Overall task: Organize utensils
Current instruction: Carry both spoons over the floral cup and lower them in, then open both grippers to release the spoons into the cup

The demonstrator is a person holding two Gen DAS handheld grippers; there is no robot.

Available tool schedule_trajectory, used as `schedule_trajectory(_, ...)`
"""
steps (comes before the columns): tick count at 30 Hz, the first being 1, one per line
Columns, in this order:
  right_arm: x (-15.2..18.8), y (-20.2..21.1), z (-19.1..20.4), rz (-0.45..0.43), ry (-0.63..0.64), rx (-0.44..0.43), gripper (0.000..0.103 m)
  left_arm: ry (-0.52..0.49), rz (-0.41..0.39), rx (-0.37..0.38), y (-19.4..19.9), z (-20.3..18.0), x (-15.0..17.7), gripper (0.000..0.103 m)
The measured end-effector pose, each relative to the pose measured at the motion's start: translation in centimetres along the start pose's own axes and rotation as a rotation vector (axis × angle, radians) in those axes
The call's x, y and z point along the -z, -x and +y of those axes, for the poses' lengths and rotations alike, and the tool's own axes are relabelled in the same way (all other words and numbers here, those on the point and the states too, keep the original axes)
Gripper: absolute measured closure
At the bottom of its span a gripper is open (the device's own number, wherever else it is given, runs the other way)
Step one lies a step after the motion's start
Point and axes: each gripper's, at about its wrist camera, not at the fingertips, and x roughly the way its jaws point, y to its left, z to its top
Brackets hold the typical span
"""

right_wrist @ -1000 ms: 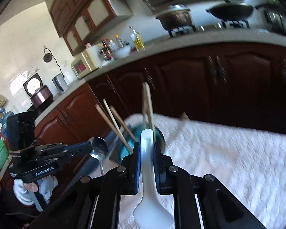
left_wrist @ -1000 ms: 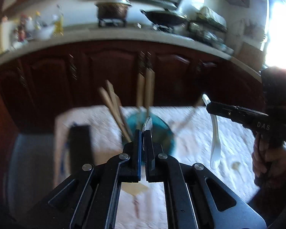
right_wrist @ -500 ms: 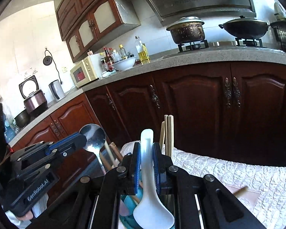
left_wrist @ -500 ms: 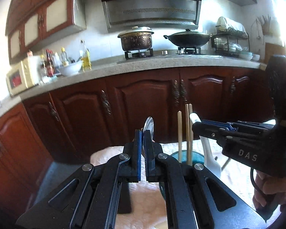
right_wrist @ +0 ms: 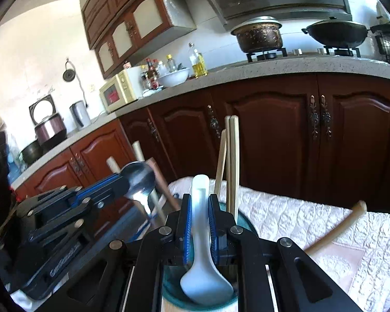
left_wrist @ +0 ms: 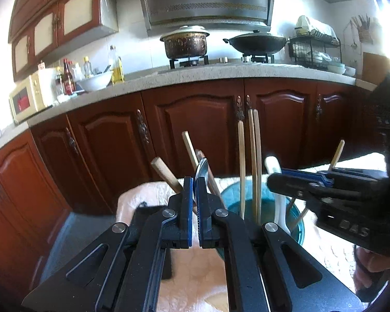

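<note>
My left gripper (left_wrist: 194, 182) is shut on a metal spoon (left_wrist: 201, 167), bowl end up; the spoon also shows in the right wrist view (right_wrist: 139, 179). My right gripper (right_wrist: 199, 200) is shut on a white ceramic spoon (right_wrist: 200, 234) whose bowl hangs inside a teal cup (right_wrist: 174, 300). The teal cup (left_wrist: 231, 202) holds several wooden chopsticks (left_wrist: 254, 156) and wooden-handled utensils (left_wrist: 166, 174). The right gripper (left_wrist: 293, 184) appears at the right of the left wrist view, over the cup.
The cup stands on a table with a white quilted cloth (right_wrist: 299, 223). A dark flat object (left_wrist: 140, 215) lies left of the cup. Dark wood cabinets (left_wrist: 195, 130) and a stone counter (left_wrist: 221, 72) with pots stand behind. One chopstick (right_wrist: 332, 234) leans out to the right.
Both grippers tilted up from the table to level and came closer to the cup. The white spoon's bowl has come down into the teal cup. Both stay shut on their spoons.
</note>
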Motion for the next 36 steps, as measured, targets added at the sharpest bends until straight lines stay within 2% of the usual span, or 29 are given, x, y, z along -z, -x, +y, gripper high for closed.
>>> schedule_trajectory(6,1.1,0.9,0.3,0.052,0.027,-0.002,0.091,0.029,0.042,0.028,-0.1,-0.5,0.8,0.101)
schedule_trajectory(14,2.2,0.2,-0.7,0.159,-0.026,-0.005,0.092,0.077,0.134,0.091,-1.1,-1.1,1.8,0.099)
schedule_trajectory(15,2.2,0.2,-0.9,0.180,-0.035,0.000,0.090,0.090,0.148,0.103,-1.2,-1.1,1.8,0.098)
schedule_trajectory(18,2.1,1.3,-1.3,0.172,-0.051,-0.008,0.070,0.119,0.164,0.117,-1.2,-1.0,1.9,0.098)
schedule_trajectory(20,2.1,2.3,-1.4,0.153,-0.053,-0.005,0.069,0.133,0.168,0.121,-0.9,-0.9,1.9,0.096)
schedule_trajectory(25,2.0,3.7,-1.0,0.144,-0.041,0.019,0.068,0.173,0.171,0.153,0.0,-0.5,1.4,0.068)
schedule_trajectory(31,1.1,5.4,0.1,0.111,-0.016,0.039,0.062,0.202,0.170,0.172,1.6,-0.2,1.0,0.056)
schedule_trajectory(36,0.9,6.2,1.0,0.098,0.007,0.082,0.060,0.199,0.173,0.159,2.7,-0.6,1.1,0.054)
